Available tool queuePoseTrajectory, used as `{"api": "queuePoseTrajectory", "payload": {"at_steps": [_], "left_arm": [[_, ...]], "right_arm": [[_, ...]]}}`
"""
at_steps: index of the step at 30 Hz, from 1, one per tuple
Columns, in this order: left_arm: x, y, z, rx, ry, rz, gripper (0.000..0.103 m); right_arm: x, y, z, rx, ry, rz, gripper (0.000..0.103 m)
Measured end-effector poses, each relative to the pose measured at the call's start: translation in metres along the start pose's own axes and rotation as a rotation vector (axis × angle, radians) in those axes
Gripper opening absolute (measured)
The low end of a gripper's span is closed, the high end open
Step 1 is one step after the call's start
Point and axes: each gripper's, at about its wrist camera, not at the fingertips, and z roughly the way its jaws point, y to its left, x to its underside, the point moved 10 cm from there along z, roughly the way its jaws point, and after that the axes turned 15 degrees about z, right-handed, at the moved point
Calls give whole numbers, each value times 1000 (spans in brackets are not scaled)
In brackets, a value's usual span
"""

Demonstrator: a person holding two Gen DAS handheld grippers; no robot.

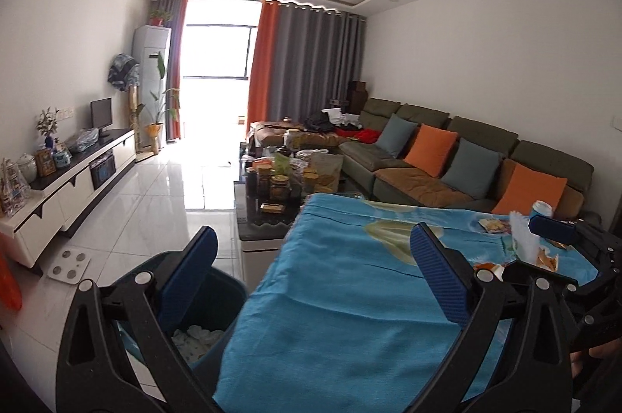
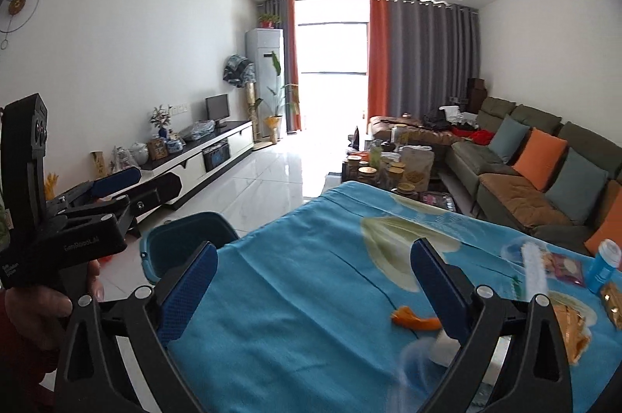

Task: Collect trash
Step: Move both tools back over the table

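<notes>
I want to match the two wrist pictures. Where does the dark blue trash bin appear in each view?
Left wrist: trash bin at lower left, partly behind the left gripper, beside the blue cloth's edge.
Right wrist: the bin left of centre, beyond the right gripper.
Shared landmark: the blue tablecloth, whose left edge borders the bin in both.

Light source: overexposed tall balcony window [image 1: 215, 63], daylight, blown white.
Glare: glossy white floor tiles [image 1: 175, 180] below the window.
Distortion: fisheye, black corner vignette.
Blur: translucent wrappers [image 2: 534, 271], motion-smeared.
</notes>
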Motion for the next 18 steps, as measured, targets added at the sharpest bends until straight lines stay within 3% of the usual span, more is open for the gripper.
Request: {"api": "queuePoseTrajectory", "payload": {"at_steps": [10,18], "left_arm": [[5,-99,18,229,5,69,97],[22,-152,35,351,38,117,97]], "right_arm": [[44,-106,-58,316,-25,64,96],[76,-156,-82,452,24,136,96]]}}
